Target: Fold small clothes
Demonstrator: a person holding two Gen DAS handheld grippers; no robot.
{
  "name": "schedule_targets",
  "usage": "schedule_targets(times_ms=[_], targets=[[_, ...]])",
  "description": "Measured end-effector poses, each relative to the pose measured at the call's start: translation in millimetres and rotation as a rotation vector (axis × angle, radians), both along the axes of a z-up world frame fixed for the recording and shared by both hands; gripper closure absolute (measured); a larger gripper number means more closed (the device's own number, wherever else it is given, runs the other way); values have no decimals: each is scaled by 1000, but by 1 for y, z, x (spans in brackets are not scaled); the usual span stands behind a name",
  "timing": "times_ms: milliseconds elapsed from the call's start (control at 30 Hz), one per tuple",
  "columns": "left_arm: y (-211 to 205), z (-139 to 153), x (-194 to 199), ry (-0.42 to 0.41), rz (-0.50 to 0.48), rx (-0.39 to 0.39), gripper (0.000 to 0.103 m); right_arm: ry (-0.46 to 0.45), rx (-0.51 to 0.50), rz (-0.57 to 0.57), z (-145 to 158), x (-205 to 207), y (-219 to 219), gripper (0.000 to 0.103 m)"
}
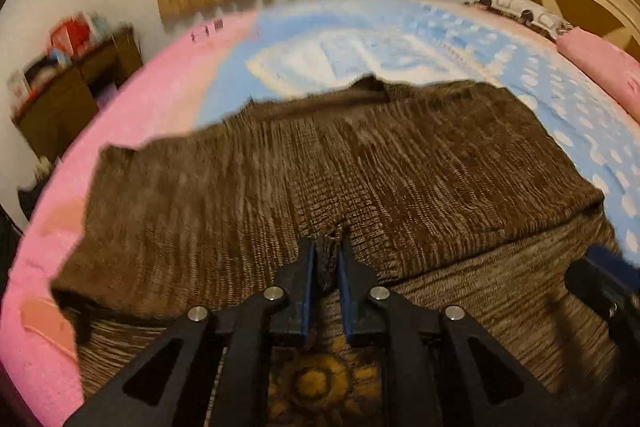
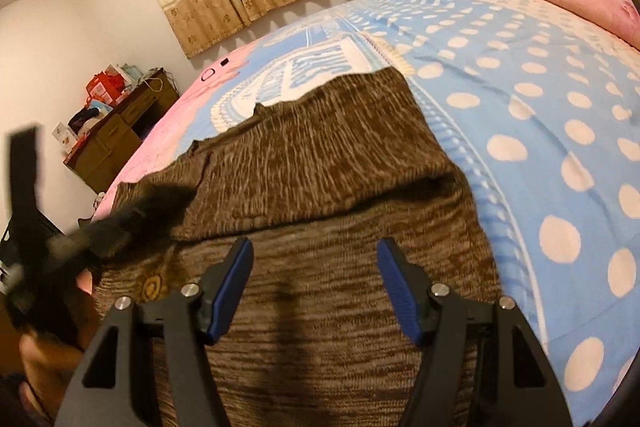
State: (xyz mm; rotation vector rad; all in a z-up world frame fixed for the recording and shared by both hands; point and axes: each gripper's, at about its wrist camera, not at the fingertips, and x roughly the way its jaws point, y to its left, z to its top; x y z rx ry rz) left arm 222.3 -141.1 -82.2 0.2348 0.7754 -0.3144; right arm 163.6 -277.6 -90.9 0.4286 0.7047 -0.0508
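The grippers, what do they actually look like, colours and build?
Both match. The left gripper and right gripper have matte black angular frames with triangular cutouts, silver round bolt heads at the joints, and two fingers lined with ribbed blue pads. No cables or printed markings show. A bare hand shows at the right view's left edge; no sleeve visible.

Brown marled knit garment (image 2: 320, 163) on a blue white-dotted, pink-edged bedspread (image 2: 540, 115).

Your left claw (image 2: 60, 247) is a dark smear in the right wrist view; the sweater (image 1: 320, 167) runs off the lower edge, and the dresser (image 1: 68, 95) clutter is too blurred to identify
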Motion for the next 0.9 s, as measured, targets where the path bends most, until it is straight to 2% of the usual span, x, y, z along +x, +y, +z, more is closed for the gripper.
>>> schedule_targets(times_ms=[33, 67, 133, 267, 333, 367, 533, 600, 700, 733, 800, 900], targets=[[5, 4, -5, 12, -19, -15, 76, 0, -14, 5, 0, 0, 2, 35], [12, 8, -8, 31, -31, -39, 62, 2, -20, 13, 1, 1, 3, 35], [32, 17, -18, 63, -33, -99, 43, 4, -6, 20, 2, 3, 3, 35], [76, 28, -47, 23, 6, -234, 39, -38, 46, 48, 20, 8, 0, 34], [93, 29, -52, -9, 60, -244, 38, -54, 77, 92, 28, 16, 5, 34], [106, 26, -49, -23, 119, -238, 37, -56, 95, 116, 32, 23, 8, 34], [151, -3, -21, 77, 335, -257, 37, -8, 117, 241, 34, 78, 47, 34], [161, -9, -23, 56, 347, -308, 37, 31, 99, 276, 26, 96, 65, 38], [151, -12, -27, 17, 342, -249, 36, 96, 70, 282, 10, 113, 83, 38], [149, -13, -28, 12, 337, -235, 32, 105, 66, 283, 6, 115, 86, 38], [141, -15, -28, 7, 322, -200, 26, 97, 19, 282, 3, 121, 98, 37], [135, -17, -25, -6, 338, -157, 25, 93, -37, 295, 4, 127, 109, 37]])
